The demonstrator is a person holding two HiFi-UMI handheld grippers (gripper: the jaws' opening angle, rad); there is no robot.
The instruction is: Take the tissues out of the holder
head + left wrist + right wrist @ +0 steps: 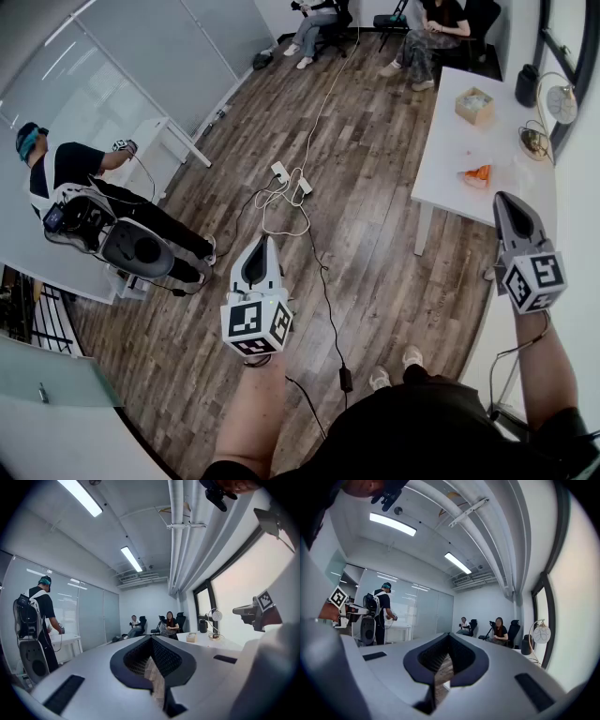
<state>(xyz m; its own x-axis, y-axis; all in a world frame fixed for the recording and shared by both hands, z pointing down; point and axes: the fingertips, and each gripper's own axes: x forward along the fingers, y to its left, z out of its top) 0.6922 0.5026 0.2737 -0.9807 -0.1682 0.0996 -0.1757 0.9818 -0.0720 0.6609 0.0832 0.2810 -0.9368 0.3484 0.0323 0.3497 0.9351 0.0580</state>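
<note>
Over at the far right, on the white bench (448,150), stands the tissue holder (474,105), a small tan box. It is well apart from both grippers, with a desk lamp (560,101) and an orange item (478,174) nearby. Whether a tissue sticks out of its top is too small to tell. The left gripper (263,246) hangs over the wooden floor (375,225) with its jaws pressed together on nothing. The right gripper (503,202) sits near the bench's near edge, likewise closed and empty, and both point roughly level.

The step in hand looks like the approach, with nothing taken out yet. To do it well, I would step up to the bench and spread both pairs of jaws before reaching in. One gripper can steady the box by its side while the other pinches the topmost tissue near its middle and draws it straight up, so the light box does not tip or slide.

No brand or wording can be read. The marker cubes (255,326) show only black-and-white square patterns.
</note>
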